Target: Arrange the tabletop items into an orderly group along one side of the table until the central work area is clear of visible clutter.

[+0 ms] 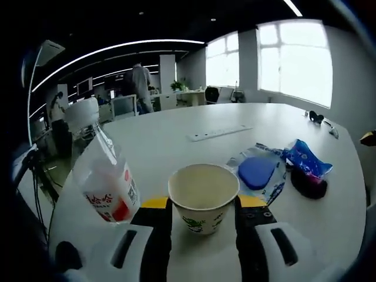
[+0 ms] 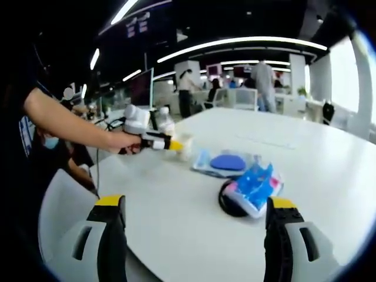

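Through the left gripper view I have the left tongs (image 1: 202, 218) clamped on a paper cup (image 1: 203, 197), one jaw pressed to each side of it, the cup upright on the white bench (image 1: 176, 147) with its mouth facing up. Just to the left of those tongs leans a clear plastic bottle (image 1: 104, 170) with a white cap and a red-and-white label, tilted away from the cup. Ahead and to the right of the cup lies a clear pouch holding a blue pad (image 1: 258, 172), and right beside that a blue printed packet (image 1: 306, 158) resting against a black round object (image 1: 308, 183). Farther ahead a white power strip (image 1: 219, 133) lies flat on the bench, well apart from the cup. In the right gripper view my right tongs (image 2: 197, 235) are released, the jaws spread wide with bare bench between them and nothing gripped. Just ahead of them, between the jaw tips, sit the blue packet (image 2: 257, 185) and the black object (image 2: 226, 202), with the pouch (image 2: 226, 163) beyond. Farther ahead to the left a hand (image 2: 123, 141) holds the left tongs (image 2: 179, 145) at the cup (image 2: 187, 148).
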A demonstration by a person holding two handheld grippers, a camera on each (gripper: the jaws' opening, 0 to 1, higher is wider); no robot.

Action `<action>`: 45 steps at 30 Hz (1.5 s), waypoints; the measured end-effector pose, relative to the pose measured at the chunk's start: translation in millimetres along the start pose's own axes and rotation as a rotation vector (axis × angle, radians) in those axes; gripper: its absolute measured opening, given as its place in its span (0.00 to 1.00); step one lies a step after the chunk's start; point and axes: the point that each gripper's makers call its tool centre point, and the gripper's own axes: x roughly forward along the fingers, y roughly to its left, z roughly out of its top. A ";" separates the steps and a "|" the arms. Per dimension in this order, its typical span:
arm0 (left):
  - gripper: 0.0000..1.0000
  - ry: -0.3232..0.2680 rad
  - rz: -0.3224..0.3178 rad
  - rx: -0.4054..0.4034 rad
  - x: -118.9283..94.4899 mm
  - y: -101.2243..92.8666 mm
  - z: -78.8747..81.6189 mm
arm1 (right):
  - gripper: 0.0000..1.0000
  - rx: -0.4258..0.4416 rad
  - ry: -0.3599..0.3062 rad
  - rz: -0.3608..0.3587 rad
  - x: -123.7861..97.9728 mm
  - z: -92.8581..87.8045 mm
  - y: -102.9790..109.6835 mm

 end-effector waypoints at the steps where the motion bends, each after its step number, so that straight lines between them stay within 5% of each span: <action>1: 0.40 0.004 0.003 0.008 1.4 0.0 0.1 | 0.98 -0.001 -0.002 -0.002 -0.5 0.2 -0.8; 31: 0.39 0.050 0.077 0.036 5.5 20.7 -3.8 | 0.97 0.009 0.020 0.001 2.3 -6.7 -0.9; 45: 0.53 0.037 0.074 0.000 -5.5 13.3 -7.4 | 0.97 0.002 0.014 0.016 7.4 -2.1 4.3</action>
